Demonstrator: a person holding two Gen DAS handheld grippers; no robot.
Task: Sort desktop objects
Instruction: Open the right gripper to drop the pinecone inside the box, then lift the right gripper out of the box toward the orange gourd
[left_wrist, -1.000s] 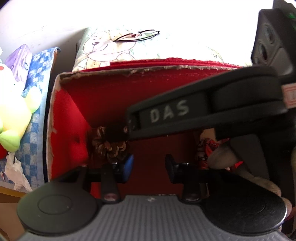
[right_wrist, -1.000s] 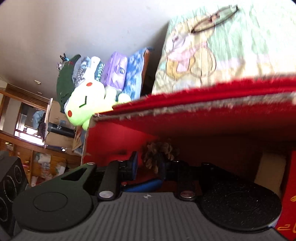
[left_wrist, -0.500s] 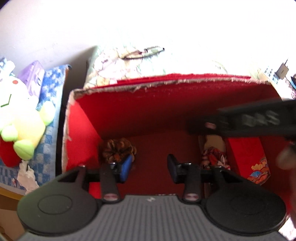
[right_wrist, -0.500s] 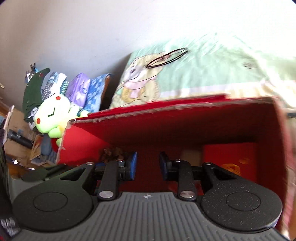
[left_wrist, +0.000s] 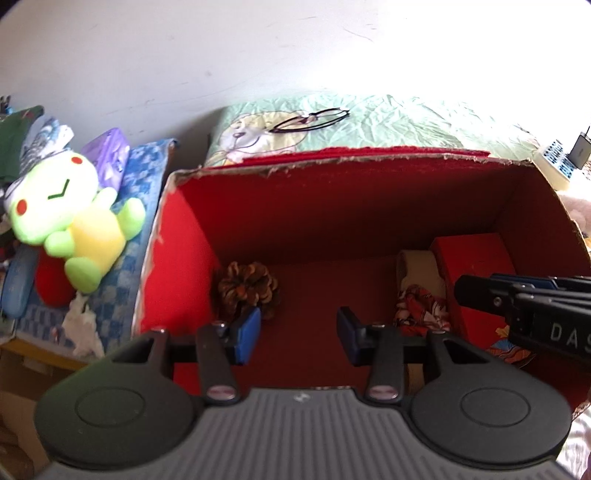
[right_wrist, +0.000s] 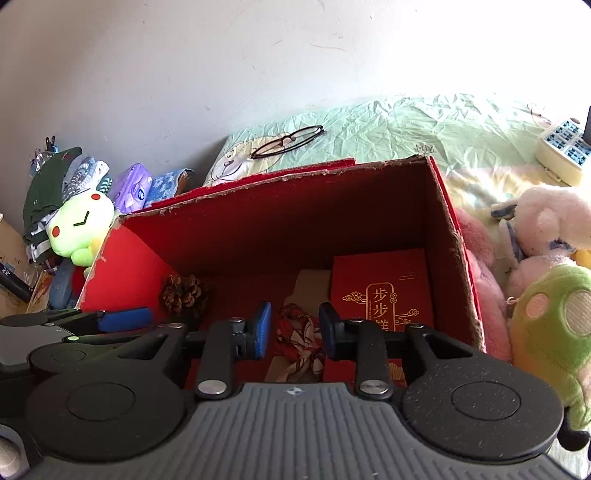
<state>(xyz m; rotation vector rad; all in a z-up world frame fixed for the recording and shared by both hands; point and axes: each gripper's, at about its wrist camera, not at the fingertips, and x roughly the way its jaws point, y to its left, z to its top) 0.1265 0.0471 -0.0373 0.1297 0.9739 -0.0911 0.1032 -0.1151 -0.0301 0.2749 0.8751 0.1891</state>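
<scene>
Left wrist view
- Left gripper (left_wrist: 298, 335): its two blue-padded fingers stand wide apart and hold nothing; it hangs over the open red cardboard box (left_wrist: 354, 164).
- Pine cone: the brown pine cone (left_wrist: 247, 287) lies on the box floor in the corner at 10 o'clock from the left gripper, just beside the left blue pad.
- Cloth: a crumpled red patterned cloth (left_wrist: 423, 311) lies at 2 o'clock, near the right finger.
- Tape roll: a beige tape roll (left_wrist: 419, 268) stands behind the cloth, touching a flat red gift box (left_wrist: 476, 262) that leans on the right wall.
- Right gripper: it enters from 3 o'clock as a black body; its jaws look nearly edge-on here, so the gap is hard to read.
- Outside the box: a green and yellow plush toy (left_wrist: 70, 225) lies at 9 o'clock; black thin-rimmed glasses (left_wrist: 310, 119) lie on the pale green bed sheet (left_wrist: 406, 125) at 12 o'clock.

Right wrist view
- Right gripper (right_wrist: 294, 329): the fingers are apart and grip nothing; the cloth shows between them, lower down on the box floor.
- Gift box: it bears gold characters and sits at 1 o'clock against the right wall.
- Pine cone: it rests at 10 o'clock in the far left corner.
- Left gripper: it appears at 9 o'clock, one blue pad over the box edge.
- Other toys: a pink and white plush toy (right_wrist: 546, 225) and a green plush toy (right_wrist: 554, 332) lie at 3 o'clock, outside the box.
</scene>
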